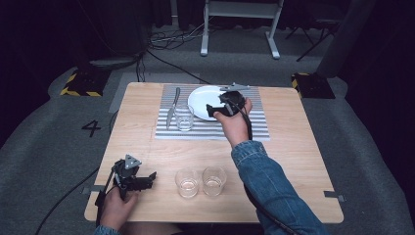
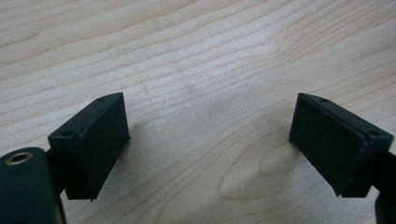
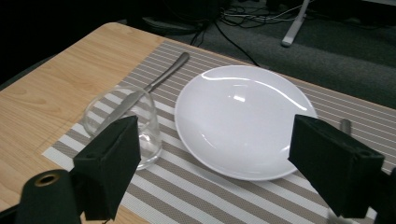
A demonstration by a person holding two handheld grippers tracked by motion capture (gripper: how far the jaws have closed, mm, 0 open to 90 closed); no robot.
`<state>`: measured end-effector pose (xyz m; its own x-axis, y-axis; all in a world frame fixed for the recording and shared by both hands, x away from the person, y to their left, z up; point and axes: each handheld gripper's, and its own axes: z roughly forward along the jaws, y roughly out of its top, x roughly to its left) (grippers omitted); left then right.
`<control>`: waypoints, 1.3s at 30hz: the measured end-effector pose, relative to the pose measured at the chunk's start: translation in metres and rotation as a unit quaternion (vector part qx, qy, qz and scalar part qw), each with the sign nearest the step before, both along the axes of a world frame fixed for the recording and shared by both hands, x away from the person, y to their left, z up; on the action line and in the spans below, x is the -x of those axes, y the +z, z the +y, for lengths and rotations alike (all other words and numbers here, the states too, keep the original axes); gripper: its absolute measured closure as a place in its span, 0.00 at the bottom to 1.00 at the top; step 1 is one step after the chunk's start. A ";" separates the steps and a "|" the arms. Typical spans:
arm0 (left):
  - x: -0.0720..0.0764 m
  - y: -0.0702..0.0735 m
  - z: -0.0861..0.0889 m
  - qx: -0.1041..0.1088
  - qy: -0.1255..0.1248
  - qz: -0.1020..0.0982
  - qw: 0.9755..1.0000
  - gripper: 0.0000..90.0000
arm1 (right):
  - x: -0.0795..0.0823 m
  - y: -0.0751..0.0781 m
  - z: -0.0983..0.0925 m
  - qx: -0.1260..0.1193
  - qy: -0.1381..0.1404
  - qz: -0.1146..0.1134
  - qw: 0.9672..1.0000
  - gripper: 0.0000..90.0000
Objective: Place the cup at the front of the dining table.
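Nearest the high camera, two empty glasses (image 1: pixel 188 182) (image 1: pixel 214 180) stand side by side at the table's (image 1: pixel 293 161) near edge; a third glass (image 3: pixel 125 122) stands on the striped placemat (image 3: pixel 196 193), just left of the single white plate (image 3: pixel 243 119) and touching one knife (image 3: pixel 159 79). The right gripper (image 3: pixel 212 163) hovers over the plate's near rim, jaws wide apart and empty. The left gripper (image 2: pixel 210 144) rests low over bare wood at the near left corner, jaws likewise spread. On the floor, a black "4" (image 1: pixel 91 128) is marked.
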<state>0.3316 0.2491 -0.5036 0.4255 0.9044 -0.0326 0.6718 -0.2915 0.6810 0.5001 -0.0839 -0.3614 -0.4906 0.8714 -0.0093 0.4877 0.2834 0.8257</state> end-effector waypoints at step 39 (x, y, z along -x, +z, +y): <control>0.000 0.000 0.000 0.001 0.001 0.001 1.000 0.13 | 0.064 -0.013 -0.175 -0.004 -0.054 0.026 0.998 0.21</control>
